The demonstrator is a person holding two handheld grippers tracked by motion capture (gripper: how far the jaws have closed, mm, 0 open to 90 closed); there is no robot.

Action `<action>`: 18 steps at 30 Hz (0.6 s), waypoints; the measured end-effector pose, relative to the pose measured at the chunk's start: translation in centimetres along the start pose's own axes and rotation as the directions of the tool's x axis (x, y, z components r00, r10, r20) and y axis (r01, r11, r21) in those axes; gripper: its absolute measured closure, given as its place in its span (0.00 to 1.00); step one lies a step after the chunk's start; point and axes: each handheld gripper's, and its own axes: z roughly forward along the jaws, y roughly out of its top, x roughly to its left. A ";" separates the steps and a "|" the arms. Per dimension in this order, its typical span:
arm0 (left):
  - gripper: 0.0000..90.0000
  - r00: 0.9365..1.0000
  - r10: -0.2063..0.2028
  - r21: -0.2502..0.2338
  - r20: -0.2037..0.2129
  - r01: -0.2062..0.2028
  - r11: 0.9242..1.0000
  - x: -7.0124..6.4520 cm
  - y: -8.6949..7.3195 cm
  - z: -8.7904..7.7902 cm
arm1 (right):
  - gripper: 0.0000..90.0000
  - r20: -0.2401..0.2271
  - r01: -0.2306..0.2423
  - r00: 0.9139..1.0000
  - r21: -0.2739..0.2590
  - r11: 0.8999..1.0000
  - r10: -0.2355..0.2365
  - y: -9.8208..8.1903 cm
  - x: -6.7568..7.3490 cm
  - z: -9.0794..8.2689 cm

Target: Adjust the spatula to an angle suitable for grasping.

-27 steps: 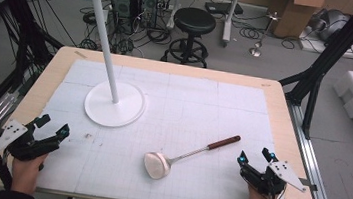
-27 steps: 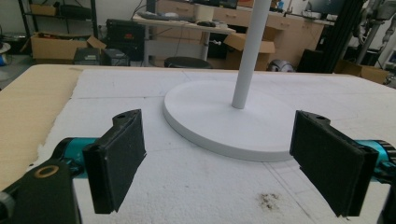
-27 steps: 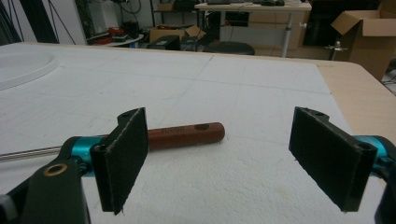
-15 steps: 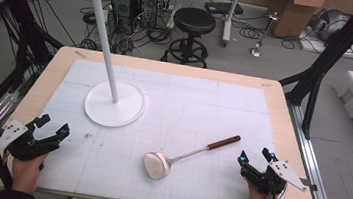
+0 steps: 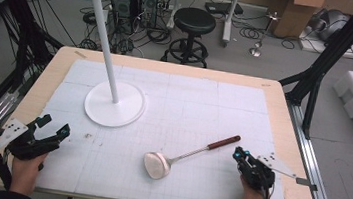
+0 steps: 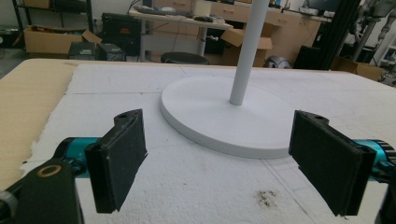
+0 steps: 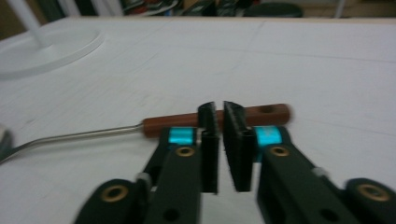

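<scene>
Ladle lay near centre-right on the foam mat, wooden handle toward the right gripper, whose jaws were nearly together and empty, probably lined up to grasp. Left gripper, jaws spread, rested near-left, facing the hook stand.

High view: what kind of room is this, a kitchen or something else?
Probably a lab or workshop, not a kitchen. Behind the table the floor holds tangled cables, a black stool and cardboard boxes, and black metal frame legs stand beside the table.
</scene>
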 end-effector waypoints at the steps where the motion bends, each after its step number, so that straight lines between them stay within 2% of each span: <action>1: 0.21 1.000 0.000 0.000 0.000 0.000 1.000 0.0 0.0 0.0 | 0.99 0.000 0.000 1.000 0.000 1.000 0.000 0.0 0.0 0.0; 2: 0.21 1.000 0.001 0.000 0.001 -0.001 1.000 0.0 0.0 0.0 | 0.99 -0.052 0.032 0.998 0.034 0.999 -0.030 0.3 1.4 0.8; 3: 0.21 1.000 0.001 0.000 0.001 -0.001 1.000 0.0 0.0 0.0 | 0.99 -0.052 0.032 0.998 0.034 0.999 -0.030 0.3 1.4 0.8; 4: 0.22 1.000 0.000 0.001 0.001 0.000 1.000 0.0 0.0 0.0 | 0.99 -0.095 0.078 0.993 0.065 0.995 -0.071 0.5 2.7 1.6; 5: 0.22 1.000 0.000 0.001 0.001 0.000 1.000 0.0 0.0 0.0 | 0.99 -0.095 0.078 0.993 0.065 0.995 -0.071 0.5 2.7 1.6; 6: 0.22 1.000 -0.003 0.000 0.001 0.003 1.000 0.0 0.0 0.0 | 0.99 -0.156 0.140 0.980 0.104 0.985 -0.122 0.8 4.5 2.5; 7: 0.22 1.000 -0.003 0.000 0.001 0.003 1.000 0.0 0.0 0.0 | 0.99 -0.156 0.140 0.980 0.104 0.985 -0.122 0.8 4.5 2.5; 8: 0.22 1.000 -0.005 0.000 0.002 0.005 1.000 0.0 0.0 0.0 | 0.99 -0.196 0.202 0.965 0.137 0.970 -0.174 0.9 6.0 3.2; 10: 0.23 1.000 -0.001 0.001 0.007 0.001 1.000 0.0 0.0 0.0 | 0.99 -0.241 0.231 0.952 0.159 0.960 -0.189 0.9 7.2 3.9; 11: 0.23 1.000 -0.001 0.001 0.007 0.001 1.000 0.0 0.0 0.0 | 0.99 -0.241 0.231 0.952 0.159 0.960 -0.189 0.9 7.2 3.9; 13: 0.23 1.000 0.001 0.002 0.007 -0.001 1.000 0.0 0.0 0.0 | 0.99 -0.292 0.242 0.939 0.190 0.952 -0.181 0.9 8.6 4.9; 14: 0.23 1.000 0.001 0.002 0.007 -0.001 1.000 0.0 0.0 0.0 | 0.99 -0.300 0.246 0.937 0.205 0.947 -0.178 0.9 8.9 5.2; 15: 0.23 1.000 0.003 0.003 0.007 -0.003 1.000 0.0 0.0 0.0 | 0.99 -0.300 0.246 0.937 0.205 0.947 -0.178 0.9 8.9 5.2; 16: 0.23 1.000 0.003 0.003 0.007 -0.003 1.000 0.0 0.0 0.0 | 0.99 -0.302 0.263 0.934 0.220 0.940 -0.190 0.9 9.2 5.5; 17: 0.23 1.000 0.003 0.002 0.008 -0.003 1.000 0.0 0.0 0.0 | 0.99 -0.309 0.279 0.930 0.251 0.927 -0.196 0.8 9.7 6.1; 18: 0.23 1.000 0.004 0.003 0.007 -0.004 1.000 0.0 0.0 0.0 | 0.99 -0.310 0.291 0.928 0.254 0.922 -0.208 0.8 9.9 6.2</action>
